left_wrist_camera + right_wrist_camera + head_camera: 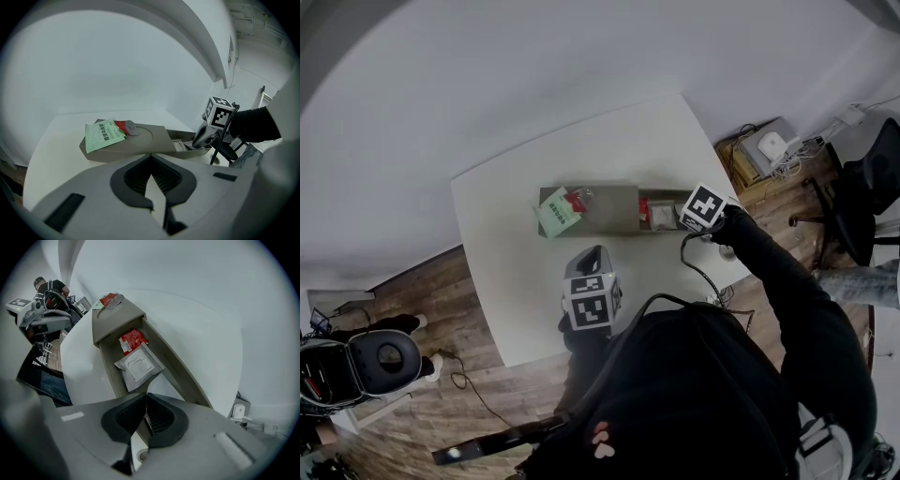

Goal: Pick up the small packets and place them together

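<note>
A long grey tray [614,199] lies on the white table. On its left end rest a green packet [556,211] and a small red packet [575,200]. In its right trough lie another red packet [131,340] and a silver packet [138,367]. My right gripper [147,395] points steeply down into that trough, its jaws shut on the near edge of the silver packet. My left gripper [151,157] hovers above the table in front of the tray, tips together and nothing in them. From there the green packet [104,135] is ahead on the left.
The table's front edge [581,347] runs close to my body. A black cable [698,267] trails from the right gripper across the table. Beyond the table on the right are an office chair [853,202] and a box with devices [764,155] on the wooden floor.
</note>
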A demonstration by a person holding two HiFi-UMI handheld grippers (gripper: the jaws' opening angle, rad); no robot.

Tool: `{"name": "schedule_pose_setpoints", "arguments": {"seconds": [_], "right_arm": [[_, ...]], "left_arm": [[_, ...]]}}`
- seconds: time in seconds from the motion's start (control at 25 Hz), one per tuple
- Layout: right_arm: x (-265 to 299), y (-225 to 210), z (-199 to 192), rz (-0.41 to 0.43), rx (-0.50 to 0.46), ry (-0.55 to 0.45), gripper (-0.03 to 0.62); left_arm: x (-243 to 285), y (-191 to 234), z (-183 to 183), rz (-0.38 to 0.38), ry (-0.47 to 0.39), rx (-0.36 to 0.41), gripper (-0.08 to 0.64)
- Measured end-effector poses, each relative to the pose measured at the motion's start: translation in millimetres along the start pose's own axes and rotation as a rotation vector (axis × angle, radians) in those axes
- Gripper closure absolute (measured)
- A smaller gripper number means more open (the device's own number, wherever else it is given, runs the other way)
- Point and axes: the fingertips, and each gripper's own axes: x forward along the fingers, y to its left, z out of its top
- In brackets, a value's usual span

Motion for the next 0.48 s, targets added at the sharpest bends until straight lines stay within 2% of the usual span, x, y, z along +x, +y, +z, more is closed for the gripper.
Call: {"name": "schedule_pose_setpoints", "arguments": {"seconds": [0.48], "right_arm": [[-10, 5, 0, 0.027, 0.02, -0.004, 0.591]], "left_arm": [[-3, 0, -3, -0.001, -0.001, -0.001, 0.561]]}}
